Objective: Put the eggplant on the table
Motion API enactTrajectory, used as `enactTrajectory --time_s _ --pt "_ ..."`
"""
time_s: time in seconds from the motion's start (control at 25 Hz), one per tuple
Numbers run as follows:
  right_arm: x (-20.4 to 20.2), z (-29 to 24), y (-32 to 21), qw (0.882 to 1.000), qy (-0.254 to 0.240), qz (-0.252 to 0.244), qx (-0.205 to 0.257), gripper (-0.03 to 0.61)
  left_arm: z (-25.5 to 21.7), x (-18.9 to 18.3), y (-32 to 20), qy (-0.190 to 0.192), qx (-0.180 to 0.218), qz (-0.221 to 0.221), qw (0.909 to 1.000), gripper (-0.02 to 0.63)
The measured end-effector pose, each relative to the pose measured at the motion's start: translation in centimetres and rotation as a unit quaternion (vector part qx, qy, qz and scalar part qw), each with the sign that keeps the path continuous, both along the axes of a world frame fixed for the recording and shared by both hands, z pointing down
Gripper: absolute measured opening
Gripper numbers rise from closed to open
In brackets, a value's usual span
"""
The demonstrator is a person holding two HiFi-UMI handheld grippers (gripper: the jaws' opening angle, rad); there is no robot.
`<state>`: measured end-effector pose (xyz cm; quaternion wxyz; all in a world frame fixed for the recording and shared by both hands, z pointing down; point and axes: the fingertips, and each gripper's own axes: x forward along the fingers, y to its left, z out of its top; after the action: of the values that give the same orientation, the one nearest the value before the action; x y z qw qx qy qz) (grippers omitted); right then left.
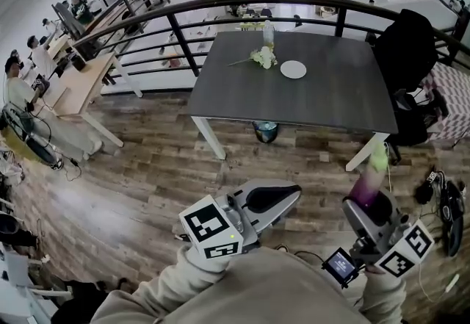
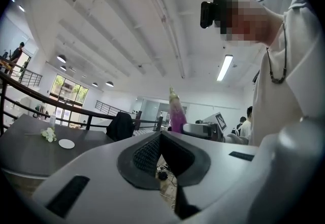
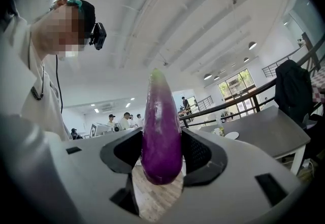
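Task status: grasp done, I hold the eggplant (image 3: 161, 131) upright, right gripper (image 3: 162, 157) clamped on it | left gripper (image 2: 161, 153) closed, empty | eggplant well short of the table (image 1: 330, 98), over the floor | carry and set-down remain.

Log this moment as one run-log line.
right hand-held gripper: shut on long purple eggplant | left hand-held gripper: shut, empty | dark grey table: eggplant not placed

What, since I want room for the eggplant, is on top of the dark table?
Near the table's far edge sit a white plate, white flowers and a clear container. What lies under them is covered.
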<state>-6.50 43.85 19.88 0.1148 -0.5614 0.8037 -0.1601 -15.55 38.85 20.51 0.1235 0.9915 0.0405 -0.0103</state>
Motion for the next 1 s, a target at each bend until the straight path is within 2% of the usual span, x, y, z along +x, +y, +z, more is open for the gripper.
enactTrajectory --time_s 0.2,0.32,0.52,0.8,1.0 --pt "2.8 1.3 3.0 0.999 -0.037 0.024 0.008 0.238 1.5 0.7 -0.4 -0.032 -0.015 -0.012 0.9993 0.005" --pt "4.2 2.1 4.3 0.999 -0.033 0.038 0.005 0.238 1.5 1.9 -0.4 -0.04 -0.019 -0.006 0.999 0.005" --pt "7.4 3.0 5.8 0.996 -0.035 0.082 0.005 0.238 2.2 5.7 1.0 -0.044 -0.022 0.037 0.9981 0.005" --pt "9.5 2.6 7.4 0.993 0.0 0.119 -0.008 0.238 0.7 7.9 2.2 -0.03 -0.014 0.104 0.994 0.005" --pt "10.3 3.8 7.1 0.993 0.029 0.111 -0.034 0.238 1.1 8.7 1.5 -0.025 -0.045 0.111 0.9925 0.005"
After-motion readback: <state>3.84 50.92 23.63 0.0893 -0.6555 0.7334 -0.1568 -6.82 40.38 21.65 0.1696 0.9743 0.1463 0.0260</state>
